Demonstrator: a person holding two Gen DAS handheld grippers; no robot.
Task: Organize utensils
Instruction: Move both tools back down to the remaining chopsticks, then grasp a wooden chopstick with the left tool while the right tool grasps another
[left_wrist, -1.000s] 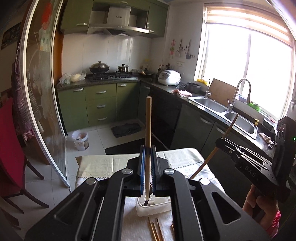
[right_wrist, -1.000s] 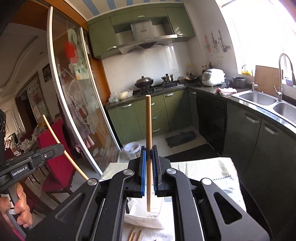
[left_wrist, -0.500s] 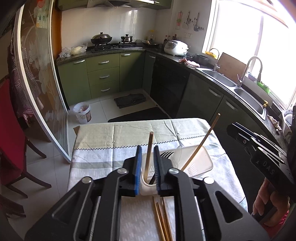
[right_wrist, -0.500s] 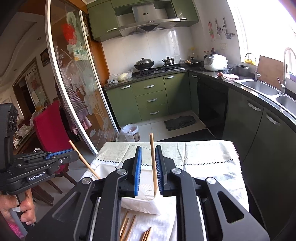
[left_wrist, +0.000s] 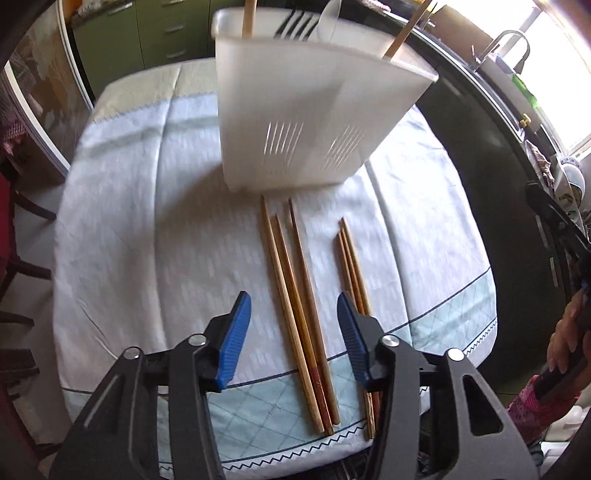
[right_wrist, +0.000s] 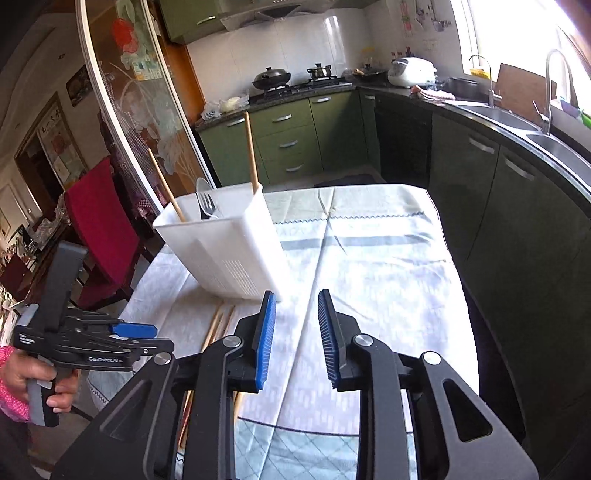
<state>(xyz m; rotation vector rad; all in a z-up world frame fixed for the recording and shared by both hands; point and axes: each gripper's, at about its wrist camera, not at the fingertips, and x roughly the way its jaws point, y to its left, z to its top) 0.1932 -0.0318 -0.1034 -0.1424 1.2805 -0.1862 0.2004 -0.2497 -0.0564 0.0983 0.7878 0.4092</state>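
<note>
A white slotted utensil holder (left_wrist: 306, 110) (right_wrist: 229, 243) stands on the tablecloth. In it are two upright wooden chopsticks (right_wrist: 251, 147) (right_wrist: 166, 188), a fork (right_wrist: 207, 206) and a pale spoon. Several more chopsticks (left_wrist: 295, 295) (left_wrist: 352, 266) lie in two bunches on the cloth in front of it. My left gripper (left_wrist: 293, 314) (right_wrist: 147, 334) points steeply down over the left bunch. Its jaws are opening, the pads clear of the sticks. My right gripper (right_wrist: 297, 306) hangs right of the holder, jaws opening with only bare cloth between them.
The small table has a pale blue-and-white cloth (left_wrist: 129, 221) whose near edge is close under the left gripper. A red chair (right_wrist: 99, 221) stands to the left, and dark kitchen cabinets (right_wrist: 517, 221) with a sink run along the right. A hand (left_wrist: 569, 343) holds the right gripper.
Each gripper held a chopstick upright over the holder. Both have let go, and the sticks now stand in the holder. Both grippers have come down, the left tipping steeply toward the table.
</note>
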